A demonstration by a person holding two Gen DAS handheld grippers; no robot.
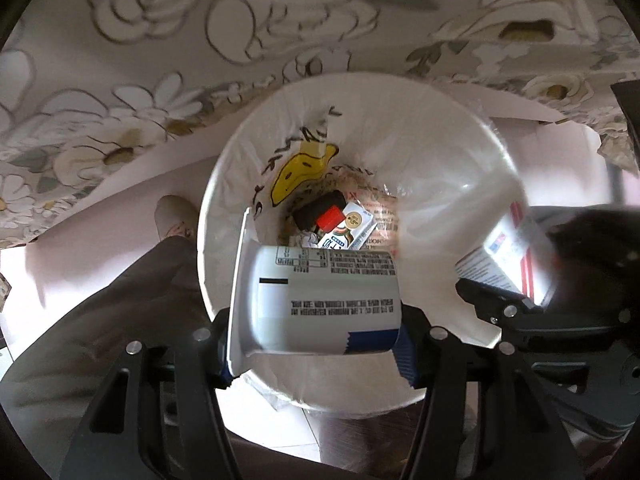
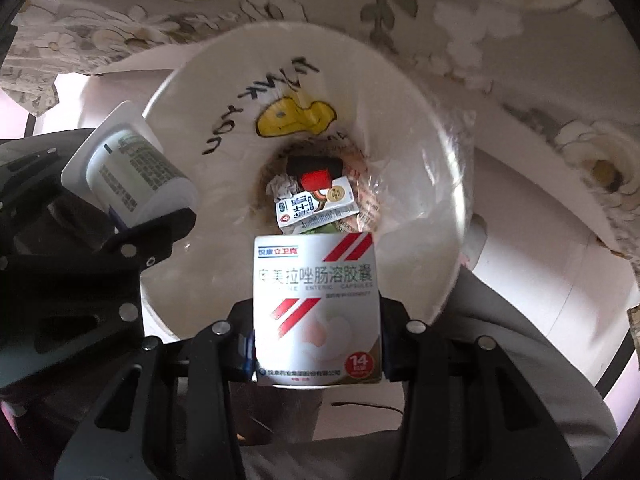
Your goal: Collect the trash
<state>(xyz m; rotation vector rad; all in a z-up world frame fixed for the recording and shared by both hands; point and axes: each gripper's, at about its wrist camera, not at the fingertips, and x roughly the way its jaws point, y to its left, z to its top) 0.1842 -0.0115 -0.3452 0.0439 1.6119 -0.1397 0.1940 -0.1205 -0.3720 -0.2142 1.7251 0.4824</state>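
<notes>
The left gripper is holding a white yogurt cup tight between its two black fingers. The cup lies on its side, with small black print on it and a blue band near the bottom. It hangs right over the open mouth of the trash bin, near the bin's rim.

The right gripper is squeezing a white medicine box with red stripes. The box stands up between the fingers, also over the mouth of the bin, near the rim on the side closest to the camera.

The bin is round and has a white bag inside with a yellow duck picture and black writing. Down at the bottom lie a black thing with a red cap, a small flat carton and a ball of crumpled paper.

Behind the bin hangs a cloth with flowers. A person's leg in grey trousers and a light shoe are just beside the bin on the floor
</notes>
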